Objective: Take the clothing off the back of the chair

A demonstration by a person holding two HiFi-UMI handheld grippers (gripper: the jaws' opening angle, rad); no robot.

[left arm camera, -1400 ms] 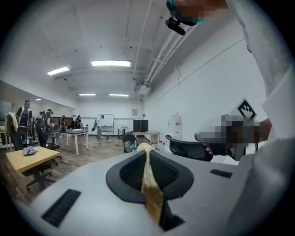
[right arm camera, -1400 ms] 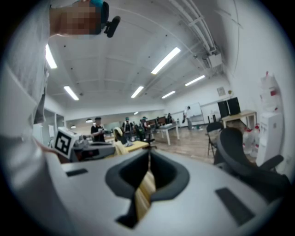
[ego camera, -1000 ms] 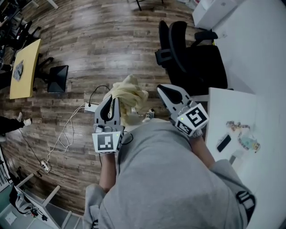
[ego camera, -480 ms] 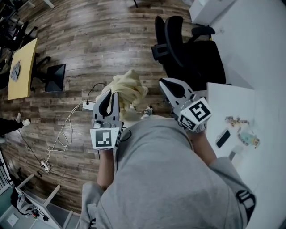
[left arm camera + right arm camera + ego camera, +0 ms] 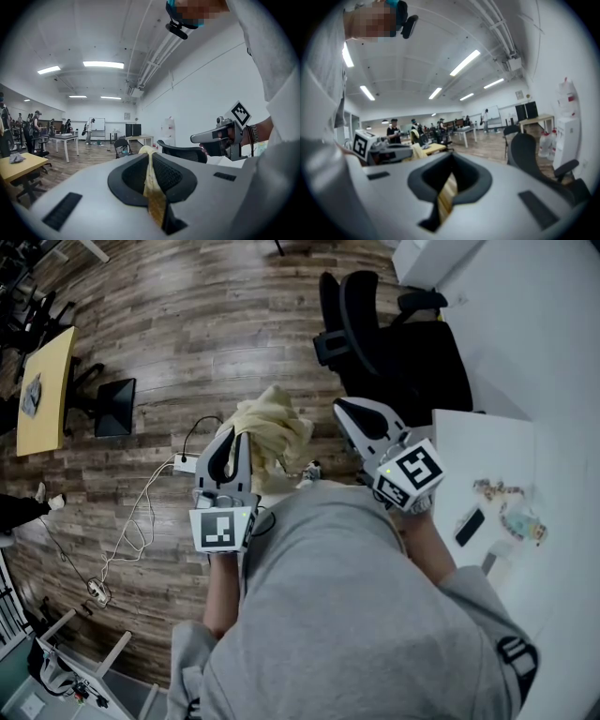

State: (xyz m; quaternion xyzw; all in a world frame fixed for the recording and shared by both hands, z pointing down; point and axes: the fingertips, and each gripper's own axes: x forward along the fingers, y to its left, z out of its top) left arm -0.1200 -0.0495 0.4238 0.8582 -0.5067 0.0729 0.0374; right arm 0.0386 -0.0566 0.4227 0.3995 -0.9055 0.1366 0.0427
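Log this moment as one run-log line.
left gripper: shut on yellow clothing | right gripper: shut, empty | yellow clothing: apart from chair, hanging from left gripper

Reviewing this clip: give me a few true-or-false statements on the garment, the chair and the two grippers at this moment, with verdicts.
1. The left gripper is shut on the yellow garment. True.
2. The garment is draped over the back of the black office chair. False: it hangs from the left gripper over the wooden floor, clear of the chair.
3. The right gripper also grips the garment. False: it is beside the garment and apart from it, jaws together on nothing.
4. A white table with a few small items stands at the person's right. True.
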